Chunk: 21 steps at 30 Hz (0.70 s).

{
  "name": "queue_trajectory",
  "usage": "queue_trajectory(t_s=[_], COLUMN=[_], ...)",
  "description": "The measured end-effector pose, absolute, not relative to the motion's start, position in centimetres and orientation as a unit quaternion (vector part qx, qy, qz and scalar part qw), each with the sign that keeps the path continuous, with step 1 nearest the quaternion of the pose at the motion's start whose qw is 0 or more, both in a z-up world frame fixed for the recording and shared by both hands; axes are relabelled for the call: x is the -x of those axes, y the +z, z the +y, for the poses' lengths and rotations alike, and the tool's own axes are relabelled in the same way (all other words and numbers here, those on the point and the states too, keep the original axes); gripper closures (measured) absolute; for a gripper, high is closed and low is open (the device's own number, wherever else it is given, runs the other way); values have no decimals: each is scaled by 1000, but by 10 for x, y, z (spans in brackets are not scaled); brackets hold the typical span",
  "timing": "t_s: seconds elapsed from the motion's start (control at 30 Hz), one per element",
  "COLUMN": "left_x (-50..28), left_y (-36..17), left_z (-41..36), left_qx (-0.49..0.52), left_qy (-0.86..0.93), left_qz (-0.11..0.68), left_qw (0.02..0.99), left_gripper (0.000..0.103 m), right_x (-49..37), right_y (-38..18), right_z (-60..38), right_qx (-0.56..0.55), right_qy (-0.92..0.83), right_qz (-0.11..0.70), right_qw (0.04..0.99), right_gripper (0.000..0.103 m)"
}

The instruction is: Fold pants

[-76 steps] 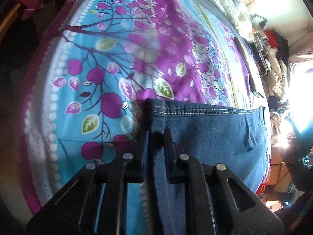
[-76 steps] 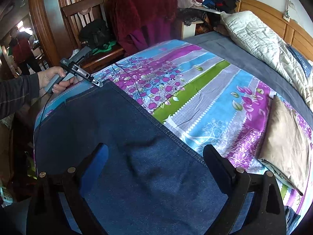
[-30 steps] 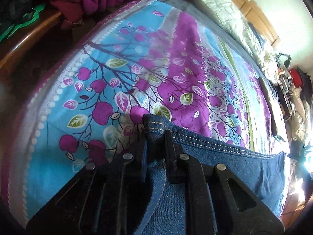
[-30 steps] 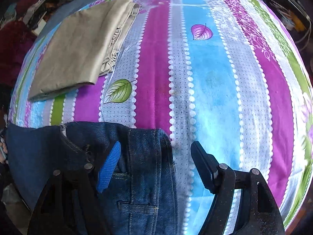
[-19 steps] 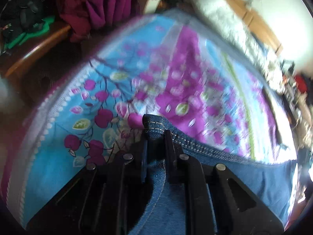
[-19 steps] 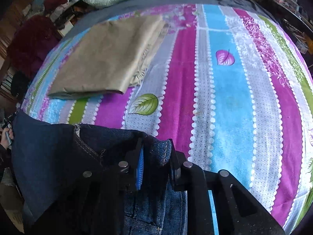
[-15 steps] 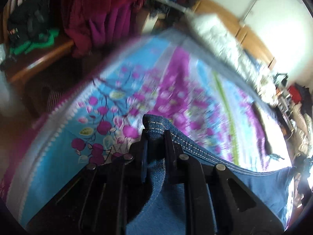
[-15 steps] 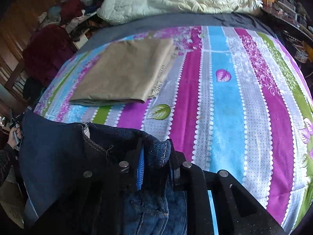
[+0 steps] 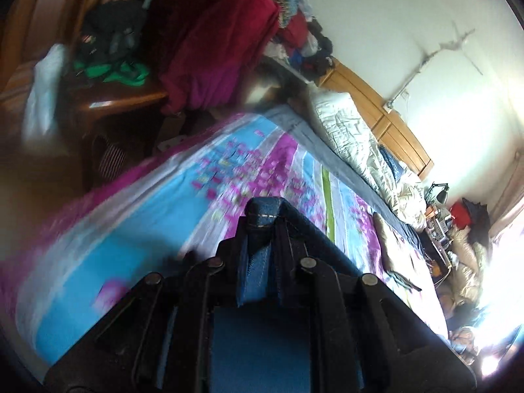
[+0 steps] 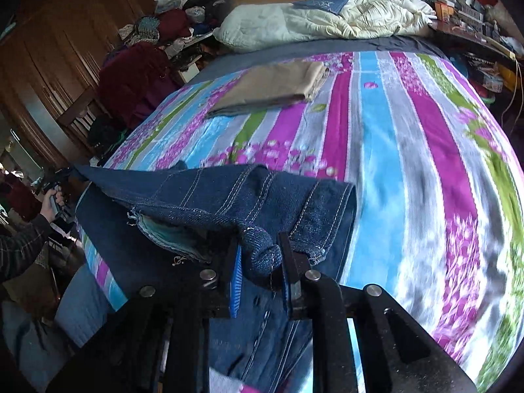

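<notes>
Dark blue denim pants hang lifted over the near side of the bed, stretched between both grippers. My right gripper is shut on a bunched fold of the waistband. My left gripper is shut on a stitched hem corner of the pants, held above the bedspread. In the right wrist view the far end of the pants runs to the left gripper in a person's hand. The lower part of the pants is hidden behind the gripper bodies.
The bed carries a striped floral bedspread. A folded tan garment lies near the far side, with a white quilt behind it. A chair draped in a maroon cloth and a wooden wardrobe stand by the bed.
The right gripper shut on the waistband, having been open around it a second ago. Both grippers have lifted, raising the pants off the bed; both views now tilt up toward the room.
</notes>
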<state>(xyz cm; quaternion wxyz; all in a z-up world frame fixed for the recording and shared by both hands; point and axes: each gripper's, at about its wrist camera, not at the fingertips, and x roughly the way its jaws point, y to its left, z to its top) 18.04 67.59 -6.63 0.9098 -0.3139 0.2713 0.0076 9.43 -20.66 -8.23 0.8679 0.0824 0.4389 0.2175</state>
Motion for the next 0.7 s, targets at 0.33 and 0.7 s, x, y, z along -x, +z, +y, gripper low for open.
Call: queue_trajectory(t_s=[0.33,0.7], left_x=[-127,-73], left_y=[-139,-149], left_z=[690,720], left_qx=[373,384], left_qy=[47,83], left_qz=[331,332], left_qw=[865,858], left_gripper=[88,67], right_x=[-26,15], right_y=[-159,-149], right_z=[-211,-190], right_qx=[-123,-32], right_qy=[192,163], right_qz=[470,584], right_qw=[853,795], right_gripper=[81,64])
